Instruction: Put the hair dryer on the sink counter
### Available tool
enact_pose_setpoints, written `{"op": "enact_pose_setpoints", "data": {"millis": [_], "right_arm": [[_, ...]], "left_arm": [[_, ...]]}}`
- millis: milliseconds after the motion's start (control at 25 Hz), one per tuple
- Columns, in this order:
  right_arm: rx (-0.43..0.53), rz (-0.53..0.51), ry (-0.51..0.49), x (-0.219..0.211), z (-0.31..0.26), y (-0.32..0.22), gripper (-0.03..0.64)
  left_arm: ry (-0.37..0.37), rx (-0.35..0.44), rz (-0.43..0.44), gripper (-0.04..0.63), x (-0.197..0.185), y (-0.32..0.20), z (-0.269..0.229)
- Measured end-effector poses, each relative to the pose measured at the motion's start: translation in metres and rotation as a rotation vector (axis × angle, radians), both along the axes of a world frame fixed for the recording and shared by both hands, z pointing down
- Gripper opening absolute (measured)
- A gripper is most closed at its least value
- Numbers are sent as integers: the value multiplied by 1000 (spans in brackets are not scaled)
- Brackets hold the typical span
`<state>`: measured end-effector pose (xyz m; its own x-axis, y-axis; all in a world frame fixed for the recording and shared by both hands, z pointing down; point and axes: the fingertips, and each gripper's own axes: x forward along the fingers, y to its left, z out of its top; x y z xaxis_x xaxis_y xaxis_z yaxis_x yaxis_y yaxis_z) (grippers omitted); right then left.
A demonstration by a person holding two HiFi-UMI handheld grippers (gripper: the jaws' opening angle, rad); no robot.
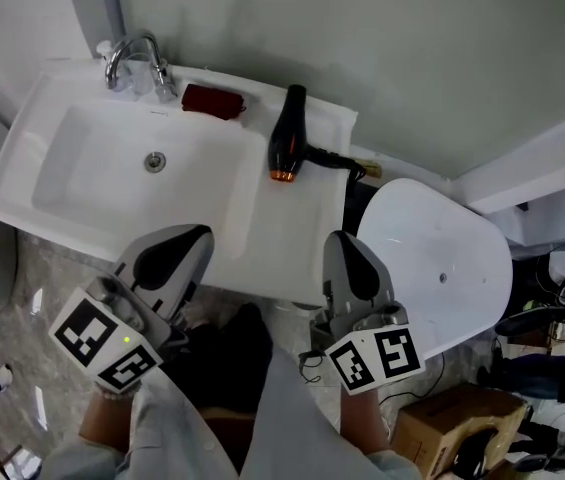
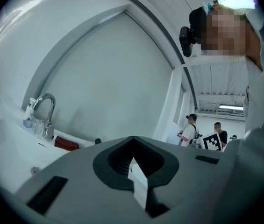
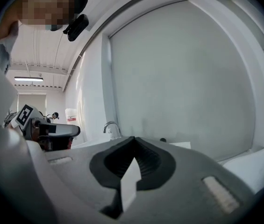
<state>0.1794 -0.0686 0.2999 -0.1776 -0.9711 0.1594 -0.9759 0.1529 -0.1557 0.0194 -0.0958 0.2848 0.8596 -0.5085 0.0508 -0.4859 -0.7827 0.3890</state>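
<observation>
The black hair dryer [image 1: 287, 136] lies on the white bench [image 1: 292, 243], to the right of the sink bowl [image 1: 112, 183] and near a red pouch [image 1: 212, 100]. The left gripper [image 1: 197, 234] and the right gripper [image 1: 341, 240] are in front of the bench. Both have their jaws closed tight and hold nothing.

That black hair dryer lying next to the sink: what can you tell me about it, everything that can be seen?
The hair dryer is glossy black, plastic by its look, with a coppery orange ring at the barrel end nearest the camera. It lies flat on the white sink counter, to the right of the basin, with its barrel running front to back. Its handle sticks out to the right, and a dark cord leaves it toward the counter's right edge. Only the counter touches it; nothing holds it.
</observation>
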Motion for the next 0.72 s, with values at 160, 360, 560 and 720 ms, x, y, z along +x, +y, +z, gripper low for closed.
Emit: {"op": "enact_pose_setpoints", "data": {"millis": [160,360,560,720], "right_arm": [[-2,9,6,-21,0,11,-2],[-1,40,11,-37,-1,30,-3],[-3,73,20,-47,0,50,-2],[0,105,26,-52,-1,63,-2]], "left_arm": [[7,-2,19,3,-16,8,3],[16,-9,38,3,-33,19,6],[22,-3,70,3,-41,33,8],[28,-1,98,3,-44,42,8]]}}
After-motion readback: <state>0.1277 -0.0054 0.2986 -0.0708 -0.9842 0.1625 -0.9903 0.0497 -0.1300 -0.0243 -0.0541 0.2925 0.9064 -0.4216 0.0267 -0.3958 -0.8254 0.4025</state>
